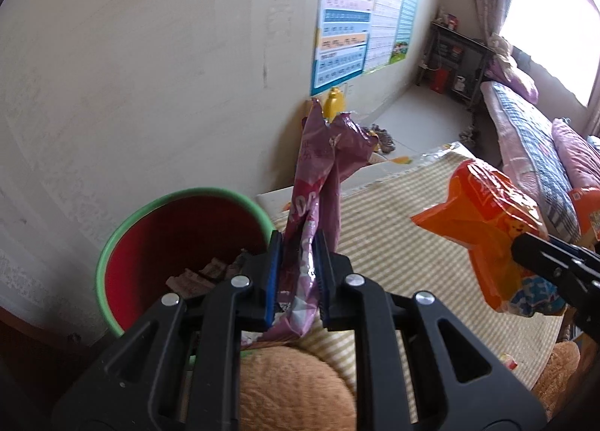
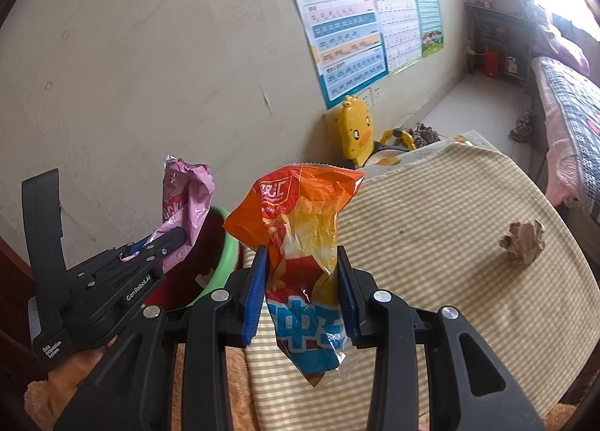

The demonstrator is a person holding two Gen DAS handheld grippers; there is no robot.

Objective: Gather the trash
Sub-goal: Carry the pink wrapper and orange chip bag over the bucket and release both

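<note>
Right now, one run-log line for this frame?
left gripper: shut on pink wrapper | right gripper: shut on orange bag | bin: some trash inside | paper ball: on mat

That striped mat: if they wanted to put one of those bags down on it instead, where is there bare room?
Most of the striped mat is bare: the broad stretch between the orange bag and the crumpled paper ball, and the strip beyond toward the yellow duck toy. It is crowded by the red bin, where the left gripper holds the pink bag.
</note>
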